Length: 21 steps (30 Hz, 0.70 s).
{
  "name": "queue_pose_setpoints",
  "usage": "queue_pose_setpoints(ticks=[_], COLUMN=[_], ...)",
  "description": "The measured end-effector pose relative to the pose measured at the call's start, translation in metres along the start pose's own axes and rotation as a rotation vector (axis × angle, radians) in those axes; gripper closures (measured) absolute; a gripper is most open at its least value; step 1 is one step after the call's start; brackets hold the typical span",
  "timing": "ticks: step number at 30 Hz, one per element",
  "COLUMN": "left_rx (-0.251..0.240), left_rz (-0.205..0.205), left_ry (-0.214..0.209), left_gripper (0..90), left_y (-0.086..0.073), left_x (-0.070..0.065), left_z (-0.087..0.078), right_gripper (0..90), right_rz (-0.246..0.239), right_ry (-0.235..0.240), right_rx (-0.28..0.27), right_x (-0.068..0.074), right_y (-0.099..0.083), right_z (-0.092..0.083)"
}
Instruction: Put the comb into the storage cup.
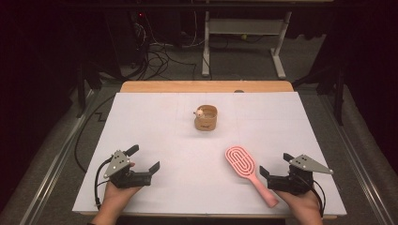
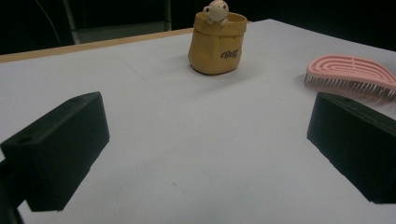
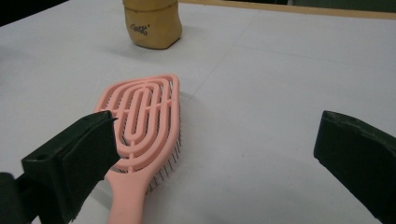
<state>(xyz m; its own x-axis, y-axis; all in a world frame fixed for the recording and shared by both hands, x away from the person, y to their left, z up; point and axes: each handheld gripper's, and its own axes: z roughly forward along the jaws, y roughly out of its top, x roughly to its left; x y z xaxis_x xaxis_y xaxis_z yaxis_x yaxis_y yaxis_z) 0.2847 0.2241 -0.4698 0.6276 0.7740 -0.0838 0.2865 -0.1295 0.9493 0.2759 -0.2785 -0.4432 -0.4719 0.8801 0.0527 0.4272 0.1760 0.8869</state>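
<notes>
A: Since the pink vented hairbrush lies bristles down on the white table, with its handle pointing to the near right corner, I think it is placed so for an easy pick by the right gripper.

B: Yes, and that gripper holds nothing. In the right gripper view its jaws stand wide apart; the left one hangs over the brush where head meets handle, the other is well to the side, and no pad presses on the brush.

A: And the left gripper?

B: Also wide open and empty, resting at the near left with the hand under it. In the left gripper view there is just bare table between the jaws.

A: Why is the yellow bag-shaped pot so far away?

B: It stands upright in the middle of the far half, with a small bear figure peeking over its rim. My guess is that it is the place where the brush should go, but I cannot be sure.

A: Is there room to move?

B: Plenty. Between brush and pot the table is free, and the left half is free too. Care is needed only near the handle tip, which lies close to the near edge; a push could slide it off.
</notes>
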Motion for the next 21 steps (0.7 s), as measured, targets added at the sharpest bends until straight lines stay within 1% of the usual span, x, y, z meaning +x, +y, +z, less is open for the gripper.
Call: queue_pose_setpoints(ticks=[2, 5, 7, 10, 12, 15, 18, 21], left_rx=[0.000, -0.001, -0.002, 0.013, 0.015, 0.017, 0.008, 0.005], left_rz=[0.001, -0.002, 0.003, 0.002, -0.002, 0.007, 0.018, 0.025], left_ry=[0.000, 0.001, 0.002, 0.002, 0.003, -0.004, -0.005, -0.016], left_gripper=[0.0, 0.0, 0.0, 0.0, 0.0, 0.0, 0.0, 0.0], left_y=[0.000, 0.000, 0.000, 0.000, 0.000, 0.000, 0.002, 0.003], left_x=[0.000, 0.000, 0.000, -0.001, -0.001, -0.002, -0.003, -0.003], left_z=[0.000, 0.000, 0.001, 0.002, 0.003, 0.004, 0.003, 0.003], right_gripper=[0.1, 0.1, 0.1, 0.1, 0.1, 0.2, 0.1, 0.2], right_rz=[-0.013, -0.032, -0.036, -0.040, -0.032, -0.049, -0.053, -0.060], right_ry=[-0.001, -0.005, -0.005, -0.007, -0.005, -0.008, -0.003, -0.001], right_rx=[0.000, 0.017, 0.025, 0.043, 0.058, 0.079, 0.118, 0.164], right_x=[0.001, 0.004, 0.006, 0.009, 0.011, 0.017, 0.020, 0.022], right_y=[0.001, 0.000, 0.000, 0.001, 0.003, 0.008, 0.014, 0.019], right_z=[0.000, 0.001, 0.002, 0.004, 0.005, 0.009, 0.014, 0.019])
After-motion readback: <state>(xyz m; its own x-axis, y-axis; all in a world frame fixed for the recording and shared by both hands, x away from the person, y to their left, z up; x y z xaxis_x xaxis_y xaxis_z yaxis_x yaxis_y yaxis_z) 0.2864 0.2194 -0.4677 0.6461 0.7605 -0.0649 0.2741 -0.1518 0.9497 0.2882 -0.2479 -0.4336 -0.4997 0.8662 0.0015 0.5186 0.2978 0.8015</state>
